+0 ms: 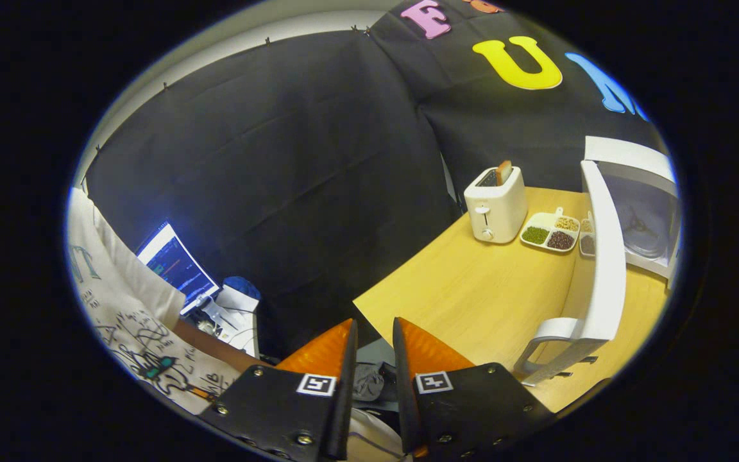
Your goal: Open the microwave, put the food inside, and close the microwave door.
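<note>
Wooden tabletop | microwave door swung open, ready for loading | food tray beside toaster, far | gripper fingers slightly spread, empty, near table corner

Light wooden table, extending ahead and right of the gripper's narrowly parted, empty fingers. On it, beyond them: a white two-slot toaster, a white compartmented tray of beans, and a white microwave with its door swung open.

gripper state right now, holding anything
gripper: fingers open a narrow gap, holding nothing, off the table edge, short of the open microwave door.
</note>
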`<state>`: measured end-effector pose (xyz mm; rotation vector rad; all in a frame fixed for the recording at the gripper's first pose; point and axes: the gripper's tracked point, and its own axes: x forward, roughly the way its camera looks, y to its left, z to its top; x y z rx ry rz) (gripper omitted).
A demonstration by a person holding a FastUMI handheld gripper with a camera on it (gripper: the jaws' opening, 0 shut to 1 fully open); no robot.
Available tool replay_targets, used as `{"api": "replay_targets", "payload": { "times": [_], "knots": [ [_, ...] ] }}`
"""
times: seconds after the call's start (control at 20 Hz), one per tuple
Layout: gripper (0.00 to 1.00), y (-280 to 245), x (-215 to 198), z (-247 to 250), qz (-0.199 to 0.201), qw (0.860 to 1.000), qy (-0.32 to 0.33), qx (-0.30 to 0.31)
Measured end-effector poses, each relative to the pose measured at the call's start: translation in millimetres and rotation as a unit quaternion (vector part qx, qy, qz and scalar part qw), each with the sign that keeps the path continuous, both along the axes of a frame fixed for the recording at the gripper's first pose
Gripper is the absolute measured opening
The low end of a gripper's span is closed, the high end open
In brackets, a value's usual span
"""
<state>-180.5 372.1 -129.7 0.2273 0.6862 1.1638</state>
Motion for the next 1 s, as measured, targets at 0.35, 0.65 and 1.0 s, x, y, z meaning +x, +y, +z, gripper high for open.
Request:
{"api": "replay_targets", "payload": {
  "times": [0.35, 0.65, 1.0],
  "knots": [
    [0.96, -65, 19, 66, -0.062, 0.995, -0.048, 0.062],
    [0.96, -137, 52, 83, -0.149, 0.984, -0.077, 0.062],
    [0.96, -232, 85, 45, -0.242, 0.966, -0.093, -0.016]
  ]
}}
